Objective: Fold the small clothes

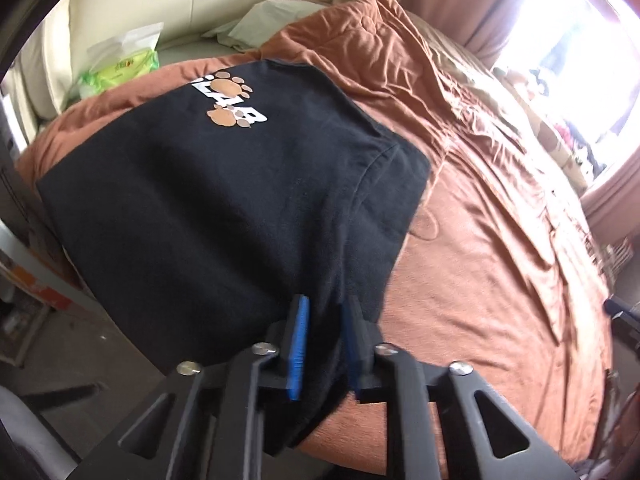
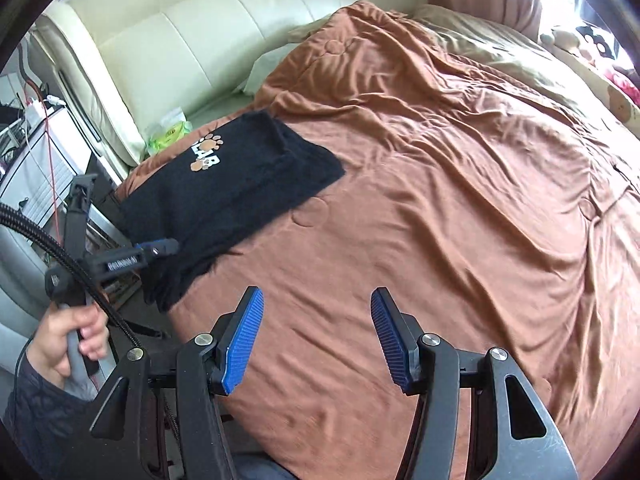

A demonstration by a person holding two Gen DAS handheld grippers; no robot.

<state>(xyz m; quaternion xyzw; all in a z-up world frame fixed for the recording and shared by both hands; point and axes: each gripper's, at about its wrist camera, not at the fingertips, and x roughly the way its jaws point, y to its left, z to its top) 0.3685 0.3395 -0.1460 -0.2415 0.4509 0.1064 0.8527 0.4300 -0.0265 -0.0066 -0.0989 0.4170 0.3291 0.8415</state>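
A black T-shirt (image 1: 208,208) with orange paw prints and white letters lies on the brown quilt (image 1: 480,264), its near hem hanging over the bed's edge. My left gripper (image 1: 325,340) is shut on that near hem, black cloth pinched between the blue pads. In the right wrist view the same T-shirt (image 2: 232,188) lies at the left of the bed, and the left gripper (image 2: 160,249) grips its near corner, held by a hand (image 2: 68,336). My right gripper (image 2: 316,340) hovers open over bare quilt (image 2: 440,200), right of the shirt, holding nothing.
A cream padded headboard (image 2: 192,36) runs along the far side. A green plastic packet (image 1: 120,68) lies by the pillow beyond the shirt. Soft toys (image 2: 592,52) sit at the far right by the bright window. Shelves and cables (image 2: 36,128) stand left of the bed.
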